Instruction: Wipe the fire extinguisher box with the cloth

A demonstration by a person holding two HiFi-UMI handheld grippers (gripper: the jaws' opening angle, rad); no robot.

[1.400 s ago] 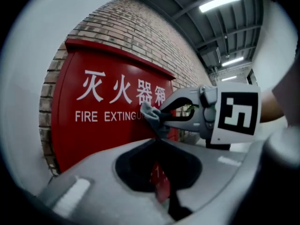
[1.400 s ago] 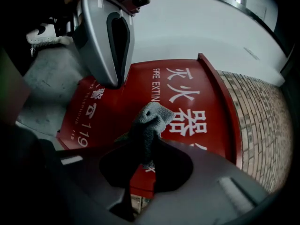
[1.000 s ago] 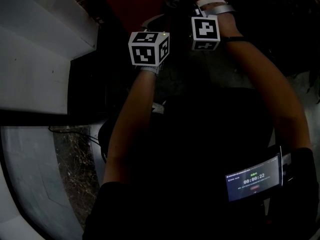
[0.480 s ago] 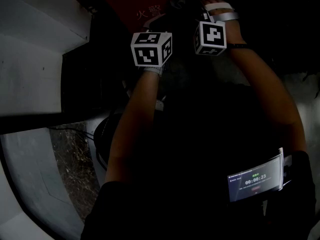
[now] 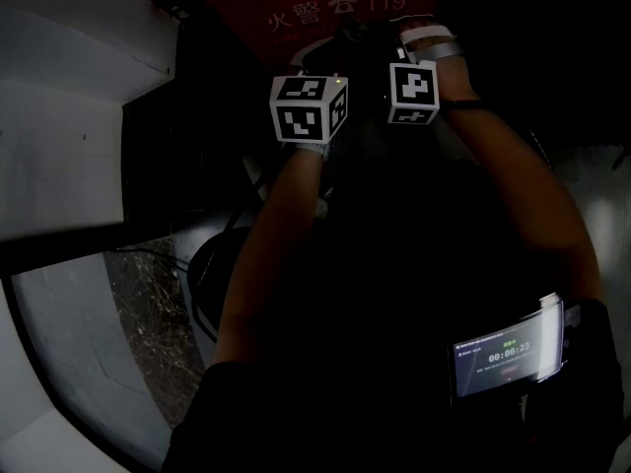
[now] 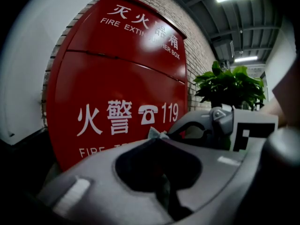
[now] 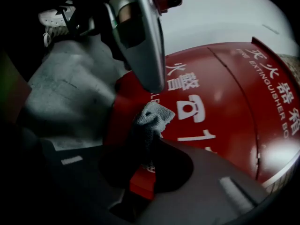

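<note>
Progress: by my judgement the wiping has barely begun. The cloth (image 7: 151, 118) is raised in front of the red fire extinguisher box (image 6: 117, 78). I cannot tell whether it touches, and the whole front looks left to wipe.
Box contents: the box is closed, so nothing inside can be seen.
Left gripper (image 6: 157, 137): fingers (image 6: 93, 172) closed together. A pale cloth corner shows just past their tips; I cannot tell whether it is pinched.
Right gripper (image 7: 150, 142): fingers (image 7: 225, 182) clamped on the grey cloth, which bunches out beyond their tips, with the box just ahead.
</note>
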